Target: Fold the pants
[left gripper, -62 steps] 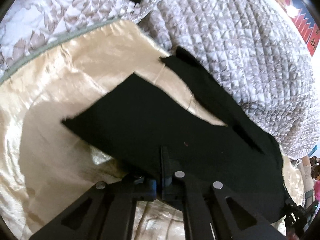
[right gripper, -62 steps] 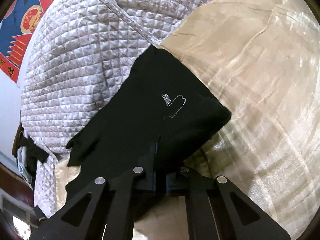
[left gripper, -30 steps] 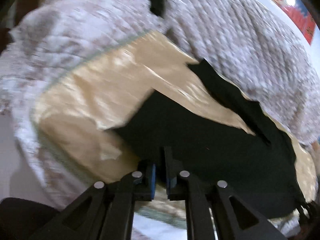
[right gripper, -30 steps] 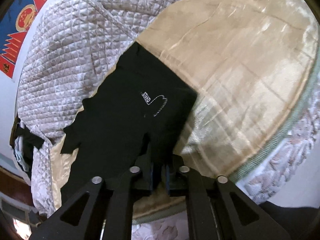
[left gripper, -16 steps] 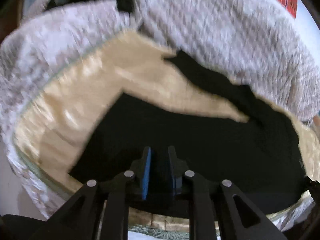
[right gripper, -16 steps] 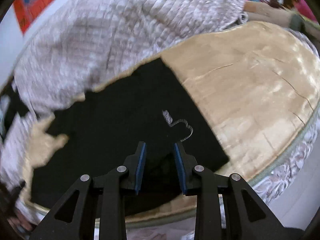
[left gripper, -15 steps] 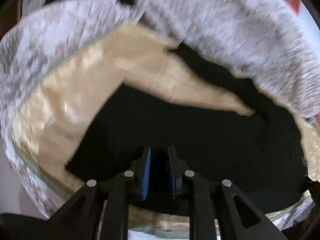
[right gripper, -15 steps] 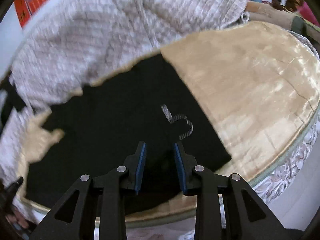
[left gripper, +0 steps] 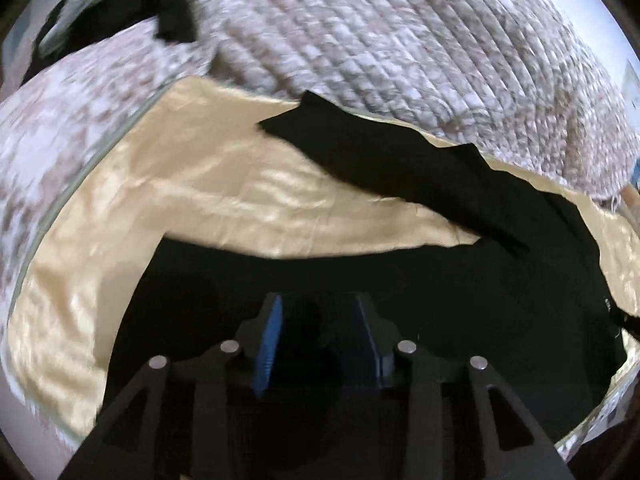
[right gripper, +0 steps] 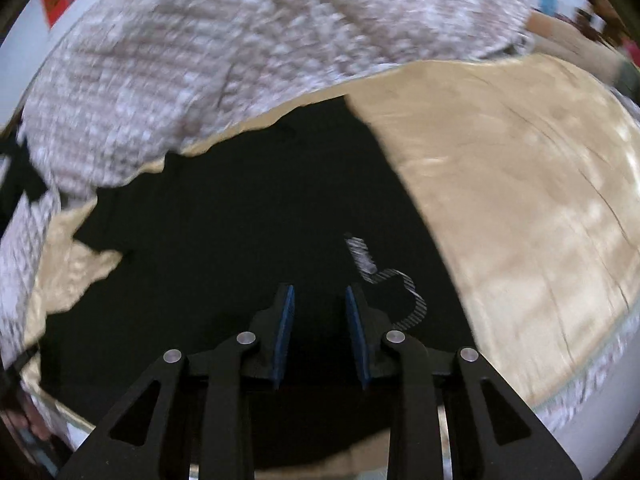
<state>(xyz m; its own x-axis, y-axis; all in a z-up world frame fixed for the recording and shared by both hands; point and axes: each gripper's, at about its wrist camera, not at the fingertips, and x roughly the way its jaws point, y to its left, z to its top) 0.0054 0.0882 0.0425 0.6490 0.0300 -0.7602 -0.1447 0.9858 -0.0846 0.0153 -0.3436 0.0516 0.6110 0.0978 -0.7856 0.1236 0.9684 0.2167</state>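
Left hand-held gripper (left gripper: 318,336) and right hand-held gripper (right gripper: 320,334): both hovering with jaws parted, gripping nothing, probably because the cloth is laid where wanted. Black pants (left gripper: 440,280): lying flat beneath them on the gold satin sheet (left gripper: 200,184) of the bed, one leg (left gripper: 360,152) angling off unfolded, a white stitched logo (right gripper: 390,280) showing. Beyond, the quilted coverlet (left gripper: 400,40) is bunching

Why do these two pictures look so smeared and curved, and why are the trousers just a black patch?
Left wrist view: fisheye bending, quilt smeared by motion, glare on the gold sheet. Right wrist view: blurrier still; black pants show no folds, only a white logo.
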